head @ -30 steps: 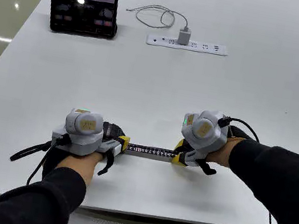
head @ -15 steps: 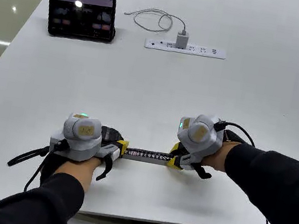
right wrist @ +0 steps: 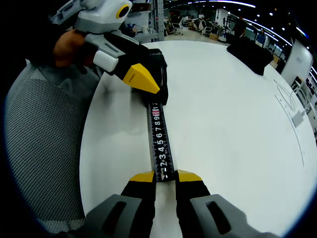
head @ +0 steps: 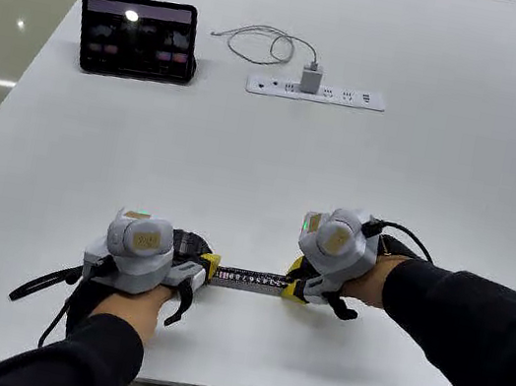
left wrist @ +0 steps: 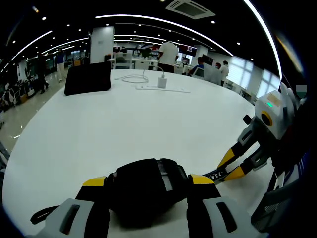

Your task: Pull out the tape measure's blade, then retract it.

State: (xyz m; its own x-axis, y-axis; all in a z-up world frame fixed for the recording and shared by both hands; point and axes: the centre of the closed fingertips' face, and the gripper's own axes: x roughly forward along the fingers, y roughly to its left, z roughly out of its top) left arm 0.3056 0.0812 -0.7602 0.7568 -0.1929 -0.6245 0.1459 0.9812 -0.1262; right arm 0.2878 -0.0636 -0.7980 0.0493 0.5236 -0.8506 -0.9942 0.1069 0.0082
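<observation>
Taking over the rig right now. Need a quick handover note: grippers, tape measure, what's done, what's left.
Left hand-held gripper: shut on the black tape measure case, low by the near edge of the white table.
Right hand-held gripper: shut on the tip of the black numbered blade.
Done: the blade is out a short stretch, straight between the two grippers.
That stretch looks slightly shorter than a second ago, so retraction seems to have begun.
Left: feed the blade fully back into the case, then let go.
</observation>
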